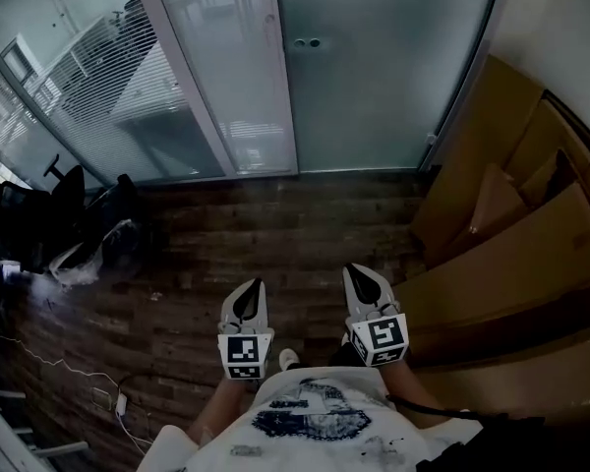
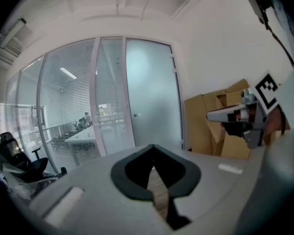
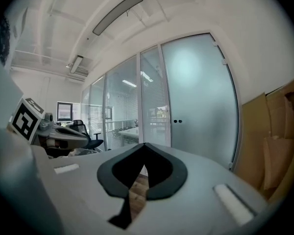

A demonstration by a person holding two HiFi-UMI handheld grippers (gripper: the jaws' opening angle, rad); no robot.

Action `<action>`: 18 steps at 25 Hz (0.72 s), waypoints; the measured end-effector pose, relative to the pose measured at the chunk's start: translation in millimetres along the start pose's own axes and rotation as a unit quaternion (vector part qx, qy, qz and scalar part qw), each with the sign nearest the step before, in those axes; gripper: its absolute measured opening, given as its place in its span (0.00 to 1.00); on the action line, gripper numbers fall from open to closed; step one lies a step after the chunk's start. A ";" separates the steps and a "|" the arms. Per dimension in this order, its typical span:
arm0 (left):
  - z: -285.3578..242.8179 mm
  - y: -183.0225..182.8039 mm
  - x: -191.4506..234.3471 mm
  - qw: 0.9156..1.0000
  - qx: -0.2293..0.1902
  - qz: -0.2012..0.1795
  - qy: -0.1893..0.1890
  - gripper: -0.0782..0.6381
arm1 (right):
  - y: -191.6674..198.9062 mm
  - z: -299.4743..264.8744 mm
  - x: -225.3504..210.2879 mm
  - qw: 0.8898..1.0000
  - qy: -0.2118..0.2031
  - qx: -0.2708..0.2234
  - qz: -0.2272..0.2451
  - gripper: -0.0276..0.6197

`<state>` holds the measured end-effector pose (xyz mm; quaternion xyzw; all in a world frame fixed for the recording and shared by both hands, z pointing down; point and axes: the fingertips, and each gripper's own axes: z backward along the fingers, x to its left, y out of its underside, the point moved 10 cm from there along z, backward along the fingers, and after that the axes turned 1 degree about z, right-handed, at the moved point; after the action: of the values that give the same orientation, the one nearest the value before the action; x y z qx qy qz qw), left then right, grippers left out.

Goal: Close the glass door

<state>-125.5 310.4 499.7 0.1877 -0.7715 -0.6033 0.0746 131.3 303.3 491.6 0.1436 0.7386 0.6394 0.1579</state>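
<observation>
While clamped shut tip to tip on nothing, held side by side over dark wood-plank floor (image 1: 275,219): left gripper (image 1: 259,283) and right gripper (image 1: 353,268). Well ahead, untouched, frosted glass door (image 1: 383,67) between clear glass panes (image 1: 88,87) and right wall. Stacked cardboard boxes (image 1: 511,234) at right, black office chairs (image 1: 39,214) at left.

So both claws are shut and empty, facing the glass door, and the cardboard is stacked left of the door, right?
No: the cardboard is stacked right of the door, as the head view shows. The rest holds: the left claw and the right claw are both shut and empty, facing the door.
</observation>
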 end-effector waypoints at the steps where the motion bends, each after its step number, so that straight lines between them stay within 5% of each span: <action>1: 5.6 2.2 8.1 1.000 -0.004 -0.001 0.005 0.11 | 0.8 1.0 11.0 1.000 0.006 0.003 0.000 0.05; 18: 51.1 41.2 69.9 0.999 -0.011 0.021 0.038 0.11 | 16.9 3.2 89.0 0.998 0.059 0.029 0.005 0.05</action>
<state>-215.4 338.3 518.0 0.1933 -0.7653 -0.6024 0.1181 51.9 345.4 503.5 0.1136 0.7640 0.6261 0.1063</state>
